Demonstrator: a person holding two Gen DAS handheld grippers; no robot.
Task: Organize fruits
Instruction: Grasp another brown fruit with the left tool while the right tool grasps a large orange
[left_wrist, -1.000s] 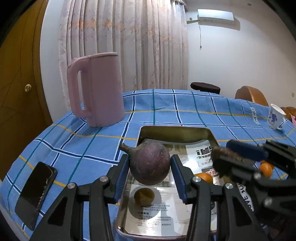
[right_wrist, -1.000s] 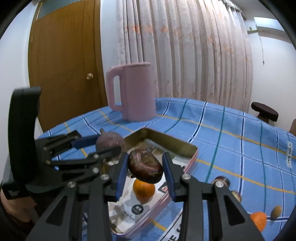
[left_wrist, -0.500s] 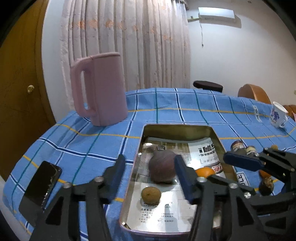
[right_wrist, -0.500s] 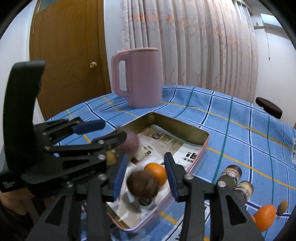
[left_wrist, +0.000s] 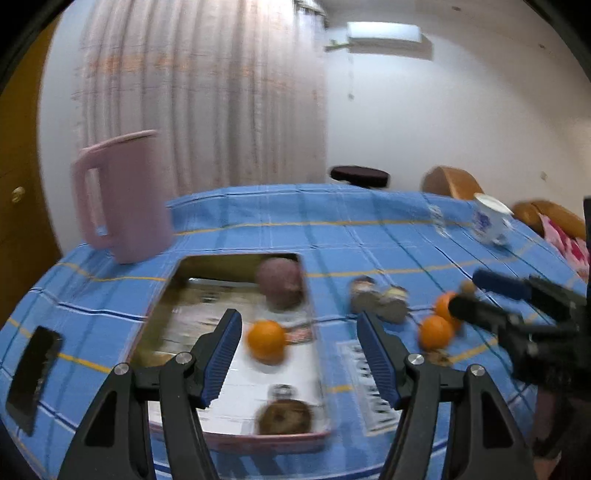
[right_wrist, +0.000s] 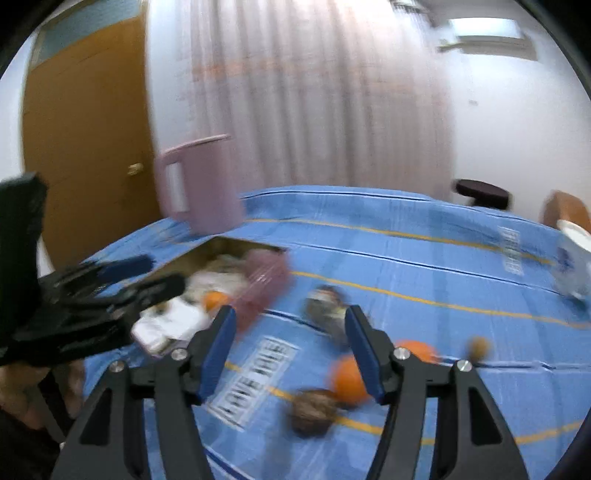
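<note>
Blue-padded left gripper (left_wrist: 299, 354) jaws gape wide above the tray's (left_wrist: 258, 437) rim.

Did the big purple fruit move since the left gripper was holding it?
Yes. The purple fruit has left the left gripper and now lies in the far right corner of the tray, beyond the orange.

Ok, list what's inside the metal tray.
In the tray: a purple fruit, an orange, a brown fruit, printed paper lining. The left jaws hide part of the floor.
</note>
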